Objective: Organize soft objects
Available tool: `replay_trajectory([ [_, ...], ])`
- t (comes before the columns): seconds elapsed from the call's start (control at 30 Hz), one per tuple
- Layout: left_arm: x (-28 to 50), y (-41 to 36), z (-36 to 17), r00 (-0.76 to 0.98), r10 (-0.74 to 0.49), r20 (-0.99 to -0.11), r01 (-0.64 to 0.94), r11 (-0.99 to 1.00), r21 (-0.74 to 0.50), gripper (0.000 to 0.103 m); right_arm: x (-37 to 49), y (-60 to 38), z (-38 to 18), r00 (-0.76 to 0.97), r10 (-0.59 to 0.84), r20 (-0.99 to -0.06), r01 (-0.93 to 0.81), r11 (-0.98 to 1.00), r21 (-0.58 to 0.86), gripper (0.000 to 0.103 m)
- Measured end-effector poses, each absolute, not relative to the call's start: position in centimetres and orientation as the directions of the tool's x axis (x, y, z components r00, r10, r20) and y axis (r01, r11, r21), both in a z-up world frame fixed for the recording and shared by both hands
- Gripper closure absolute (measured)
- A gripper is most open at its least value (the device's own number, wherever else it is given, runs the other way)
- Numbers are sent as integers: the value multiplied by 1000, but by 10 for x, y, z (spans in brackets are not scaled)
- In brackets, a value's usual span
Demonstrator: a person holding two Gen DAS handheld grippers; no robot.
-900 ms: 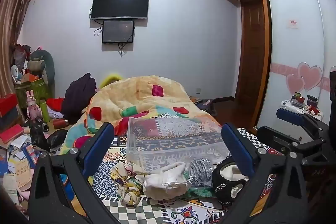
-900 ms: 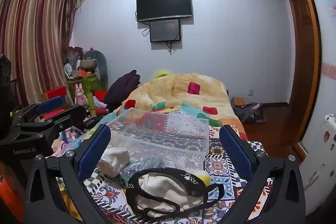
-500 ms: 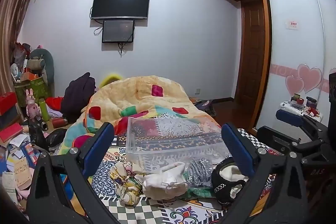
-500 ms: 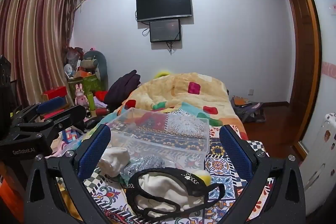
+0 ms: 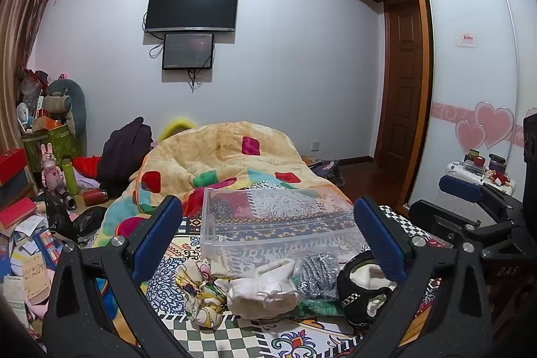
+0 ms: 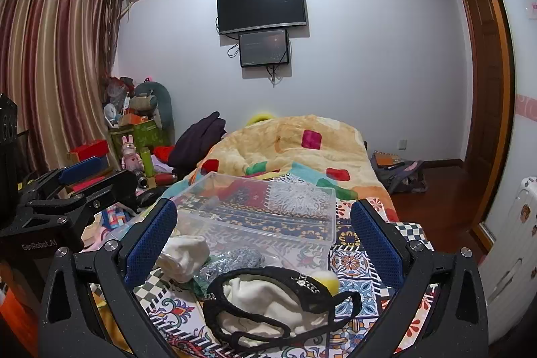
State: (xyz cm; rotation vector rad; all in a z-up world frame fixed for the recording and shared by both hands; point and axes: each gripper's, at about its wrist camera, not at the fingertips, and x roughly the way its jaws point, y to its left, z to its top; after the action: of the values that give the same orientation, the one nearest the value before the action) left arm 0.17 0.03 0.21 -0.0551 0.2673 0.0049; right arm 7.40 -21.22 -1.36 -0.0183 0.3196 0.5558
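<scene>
A clear plastic bin (image 5: pixel 278 220) sits empty on the patterned bed cover, also in the right wrist view (image 6: pixel 268 210). In front of it lies a pile of soft things: a floral cloth (image 5: pixel 198 294), a white pouch (image 5: pixel 265 287), a grey knit piece (image 5: pixel 315 270) and a black hat with white lining (image 5: pixel 362 291), which lies nearest in the right wrist view (image 6: pixel 268 301). My left gripper (image 5: pixel 268 240) is open and empty above the pile. My right gripper (image 6: pixel 265 240) is open and empty above the hat.
A yellow patchwork quilt (image 5: pixel 228 156) is heaped behind the bin. Cluttered boxes and toys (image 5: pixel 43 163) stand at the left. A wardrobe with heart stickers (image 5: pixel 476 89) and a wooden door (image 5: pixel 402 89) stand at the right. A TV (image 5: pixel 193 7) hangs on the far wall.
</scene>
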Motion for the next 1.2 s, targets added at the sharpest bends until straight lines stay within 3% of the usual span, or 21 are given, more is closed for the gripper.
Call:
replay_trajectory([
  [1.2,1,-3,3,966,-6,-259,-7,999,-52,0,71,-210,-10,794,530,-297,-531,843,87,0],
])
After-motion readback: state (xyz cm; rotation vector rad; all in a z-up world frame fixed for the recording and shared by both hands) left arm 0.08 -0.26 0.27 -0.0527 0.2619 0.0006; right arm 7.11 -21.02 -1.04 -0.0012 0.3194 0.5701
